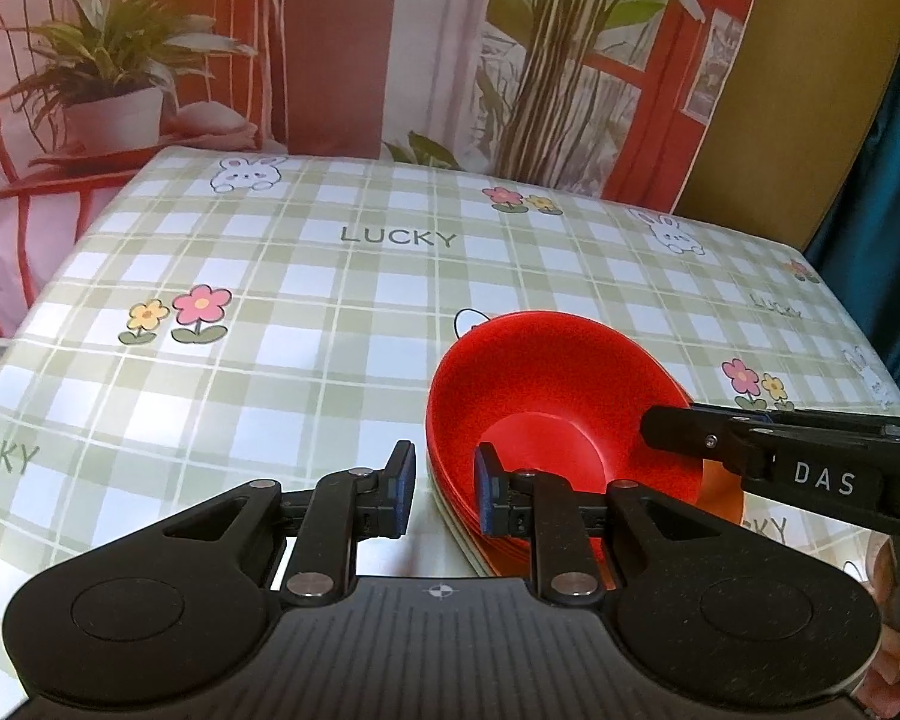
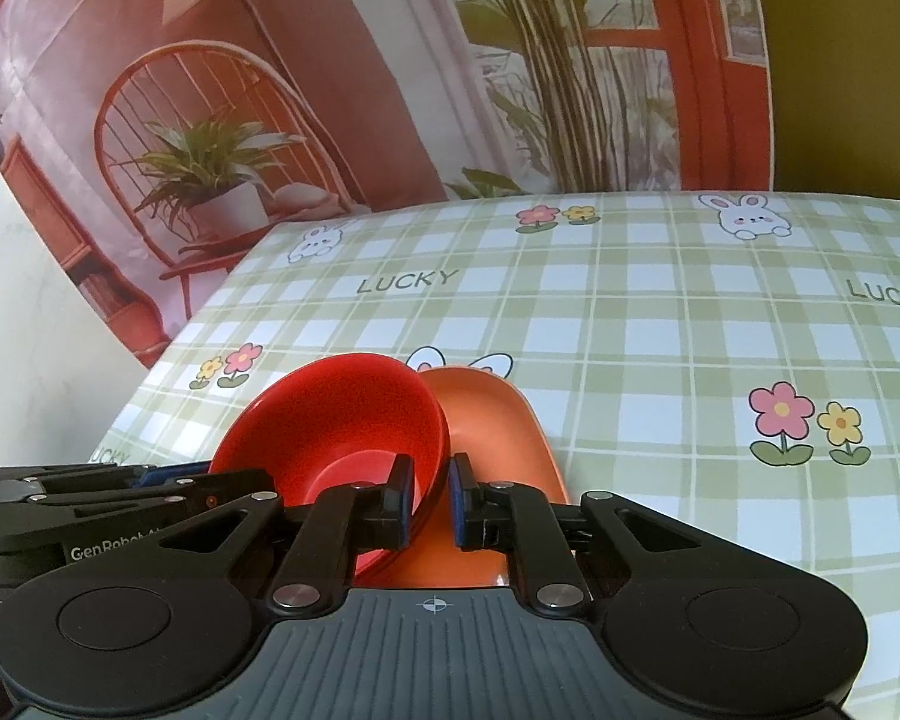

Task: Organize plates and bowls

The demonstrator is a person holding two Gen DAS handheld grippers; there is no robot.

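Note:
A red bowl [image 1: 546, 396] tilts on top of an orange plate [image 1: 723, 495] on the checked tablecloth. In the right wrist view the red bowl [image 2: 336, 414] leans left over the orange plate [image 2: 492, 438]. My right gripper [image 2: 431, 495] is closed on the red bowl's near rim, one finger inside and one outside. It enters the left wrist view from the right [image 1: 660, 426] at the bowl's rim. My left gripper [image 1: 445, 489] is open, its jaws astride the bowl's near-left rim, with a gap between the left finger and the bowl.
The table [image 1: 330, 360] has a green and white checked cloth with flowers, rabbits and "LUCKY" print. A printed backdrop with a chair and plants hangs behind the far edge. The table's left edge [image 2: 168, 360] lies near the dishes.

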